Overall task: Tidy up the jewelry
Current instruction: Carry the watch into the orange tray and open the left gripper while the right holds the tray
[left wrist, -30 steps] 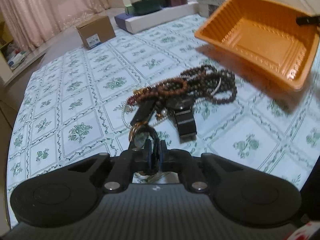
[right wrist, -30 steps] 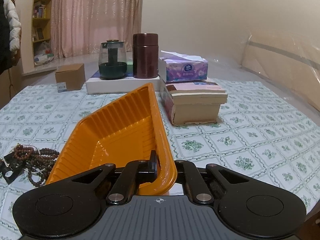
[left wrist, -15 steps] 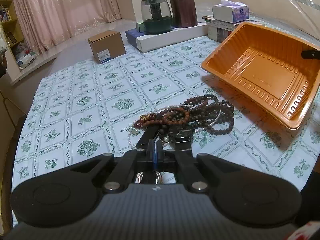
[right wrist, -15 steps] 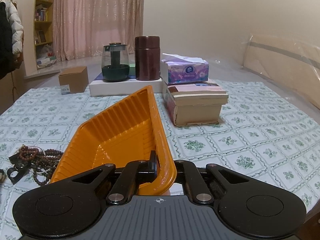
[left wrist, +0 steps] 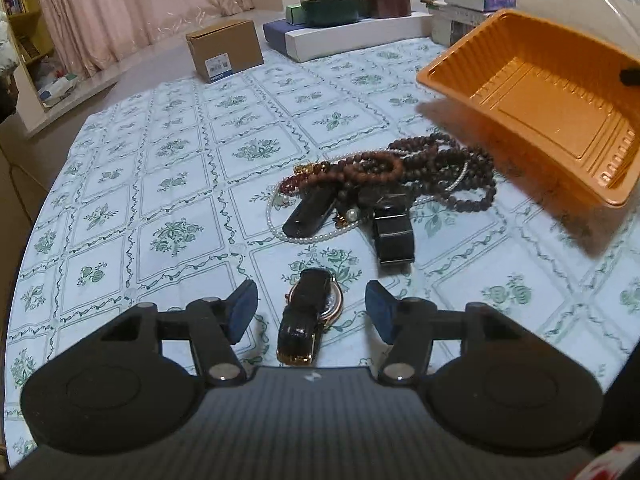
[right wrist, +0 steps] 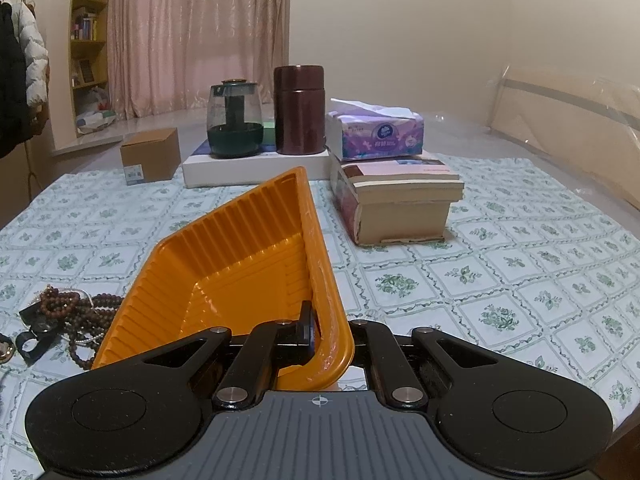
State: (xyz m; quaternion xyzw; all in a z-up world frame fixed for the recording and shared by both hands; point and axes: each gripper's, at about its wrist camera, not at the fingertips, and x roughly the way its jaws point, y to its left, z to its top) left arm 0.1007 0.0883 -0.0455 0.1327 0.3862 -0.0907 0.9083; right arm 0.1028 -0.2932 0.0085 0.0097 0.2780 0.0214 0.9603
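- Left wrist view: the watch [left wrist: 310,312] lies on the tablecloth [left wrist: 168,184], between the left gripper [left wrist: 312,308] pads, untouched, as the jaws open.
- Just beyond the watch sits the bead pile [left wrist: 400,176], with a pearl strand and black-strapped watches tangled in.
- Beyond the pile, the orange tray [left wrist: 540,104] hangs tilted and empty, its rim pinched tight by the right gripper [right wrist: 320,340].
- Far past the watch, the cardboard box [left wrist: 224,50] label reads "omron".
- Tissue pack [right wrist: 380,132]: print too small to read.

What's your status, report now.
Left gripper jaws opening around wristwatch, not gripping. Right gripper clamped on orange tray rim. Nothing blocking.
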